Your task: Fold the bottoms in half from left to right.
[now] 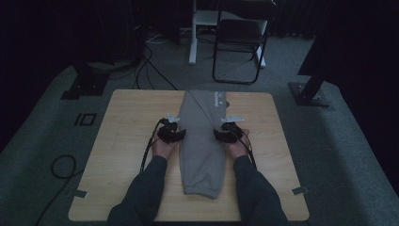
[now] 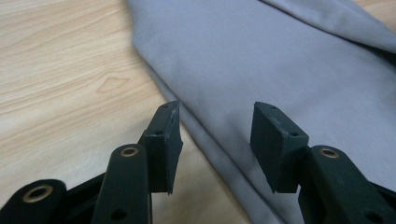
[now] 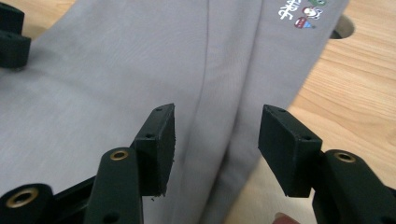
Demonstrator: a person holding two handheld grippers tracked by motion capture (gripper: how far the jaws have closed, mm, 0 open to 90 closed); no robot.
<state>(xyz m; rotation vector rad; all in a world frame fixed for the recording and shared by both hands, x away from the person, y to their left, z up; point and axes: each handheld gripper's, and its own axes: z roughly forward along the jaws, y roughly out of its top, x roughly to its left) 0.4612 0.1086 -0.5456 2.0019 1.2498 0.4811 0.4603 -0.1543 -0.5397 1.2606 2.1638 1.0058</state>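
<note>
In the high view, a grey folded garment, apparently sweatpants (image 1: 202,141), lies lengthwise down the middle of the pale wooden desk (image 1: 122,141), its cuffed end toward the bottom of the frame and a small printed logo near the top. The left gripper (image 1: 181,133) sits at the cloth's left edge and the right gripper (image 1: 217,134) at its right edge, level with each other about halfway along; a person's dark sleeves enter from the bottom. I judge the step in hand to be the approach to a grasp on both side edges, probably for another fold. In the left gripper view, the black jaws stand apart and released, nothing pressed between them; the garment's layered left edge runs diagonally between them from centre to lower right, with bare woodgrain at the left. The cloth looks smooth, matte and soft. In the right gripper view, the jaws are likewise released and empty, straddling the garment's right edge, where a stitched seam runs up the frame; the logo (image 3: 301,11) sits at upper right. The next move seems to call for lowering each gripper so that one jaw slips under the stacked layers, then clenching on all of them.
</note>
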